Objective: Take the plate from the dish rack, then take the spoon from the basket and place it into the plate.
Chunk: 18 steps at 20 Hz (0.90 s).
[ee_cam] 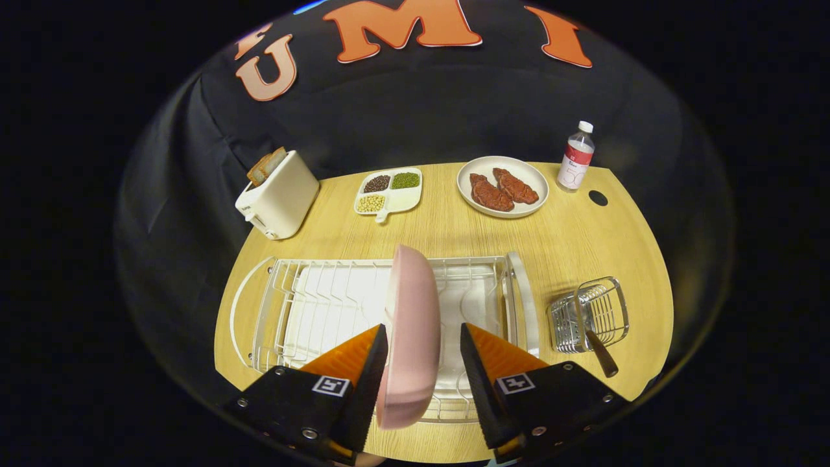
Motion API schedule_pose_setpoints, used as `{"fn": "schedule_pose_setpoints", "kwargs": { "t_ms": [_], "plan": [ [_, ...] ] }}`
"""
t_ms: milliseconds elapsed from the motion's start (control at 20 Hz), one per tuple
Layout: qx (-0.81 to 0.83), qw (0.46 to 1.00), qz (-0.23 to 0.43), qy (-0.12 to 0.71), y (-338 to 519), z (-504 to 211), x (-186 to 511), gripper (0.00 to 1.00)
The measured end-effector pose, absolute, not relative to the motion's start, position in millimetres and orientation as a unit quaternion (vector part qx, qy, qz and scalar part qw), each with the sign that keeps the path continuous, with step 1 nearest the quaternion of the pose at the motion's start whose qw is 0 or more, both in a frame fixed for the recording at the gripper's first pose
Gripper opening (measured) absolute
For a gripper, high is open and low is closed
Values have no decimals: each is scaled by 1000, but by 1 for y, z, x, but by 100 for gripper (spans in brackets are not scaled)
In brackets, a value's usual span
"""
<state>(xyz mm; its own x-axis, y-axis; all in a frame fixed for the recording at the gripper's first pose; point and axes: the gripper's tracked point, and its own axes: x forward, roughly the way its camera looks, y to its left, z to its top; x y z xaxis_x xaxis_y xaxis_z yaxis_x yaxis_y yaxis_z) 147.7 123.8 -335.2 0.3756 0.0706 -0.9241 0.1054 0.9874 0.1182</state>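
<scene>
A pink plate (pixel 415 305) stands on edge in the white wire dish rack (pixel 285 292), which lies across the near half of the wooden table (pixel 454 233). My gripper (pixel 423 327) is open and straddles the plate's near rim. The left finger lies against the plate's face, and a small gap shows between the plate and the right finger. To the right of the rack stands a small wire basket (pixel 590 314). The spoon's dark handle (pixel 602 355) sticks out of it toward me, and its bowl is hidden inside.
Along the table's far side stand a white toaster (pixel 279 194) with bread in it, a divided dish of beans (pixel 389 190), a plate of meat (pixel 502 187) and a bottle (pixel 576 157). Bare wood lies between them and the rack.
</scene>
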Motion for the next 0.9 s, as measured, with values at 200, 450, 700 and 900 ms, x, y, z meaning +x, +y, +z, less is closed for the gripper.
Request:
{"fn": "schedule_pose_setpoints", "kwargs": {
  "t_ms": [200, 450, 700, 900],
  "plan": [
    [59, 820, -17, 569, 131, -346, 147, 56],
    [60, 825, -29, 562, 135, -342, 152, 37],
    [36, 855, -62, 513, 105, -314, 172, 32],
    [80, 866, -38, 492, 98, -287, 167, 28]
  ]
}}
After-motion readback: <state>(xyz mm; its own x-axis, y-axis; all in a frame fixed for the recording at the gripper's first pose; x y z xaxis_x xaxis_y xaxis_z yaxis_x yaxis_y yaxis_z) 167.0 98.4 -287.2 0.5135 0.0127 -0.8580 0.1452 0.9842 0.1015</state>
